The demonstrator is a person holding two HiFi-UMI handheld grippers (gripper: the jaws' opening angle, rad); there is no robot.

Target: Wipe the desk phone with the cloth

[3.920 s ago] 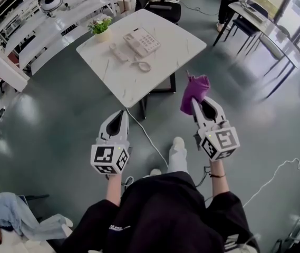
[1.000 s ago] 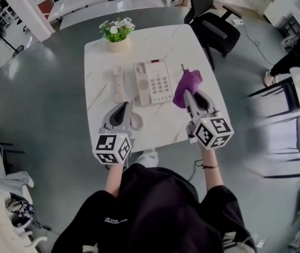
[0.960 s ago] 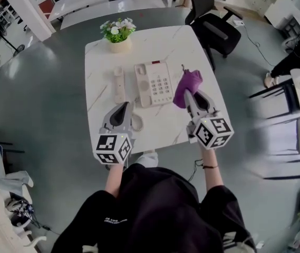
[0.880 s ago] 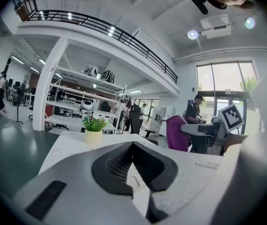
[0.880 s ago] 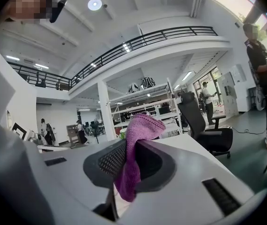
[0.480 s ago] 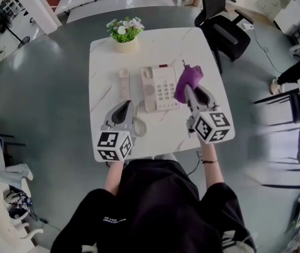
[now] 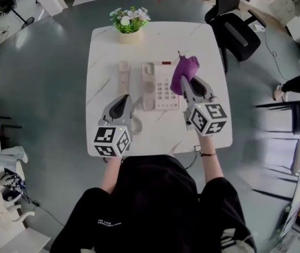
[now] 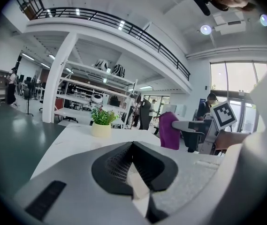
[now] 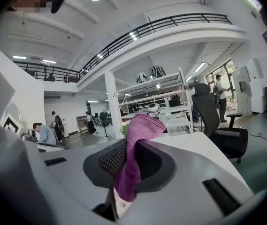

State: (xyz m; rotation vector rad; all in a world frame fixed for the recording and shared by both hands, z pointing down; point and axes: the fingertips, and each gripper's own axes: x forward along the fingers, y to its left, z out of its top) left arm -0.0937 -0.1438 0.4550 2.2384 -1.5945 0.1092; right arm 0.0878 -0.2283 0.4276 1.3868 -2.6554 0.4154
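Head view: white marble-veined square table [image 7: 202, 46]. Cream push-button desk phone [image 7: 160, 86] at centre, its handset [image 7: 123, 77] lying apart to the left. Pot of flowers [image 7: 129, 22] at the far edge. Right gripper [image 7: 187, 86] carries the purple knitted cloth [image 7: 184, 70] over the phone's right edge. Left gripper [image 7: 120, 100] is near the handset.

Left gripper view: jaws pressed together, nothing between.

Right gripper view: jaws clamped on the cloth.

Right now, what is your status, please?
Left gripper shut, empty. Right gripper shut on purple cloth, at right edge of desk phone. Handset off base, lying left of it. Nothing in the way.
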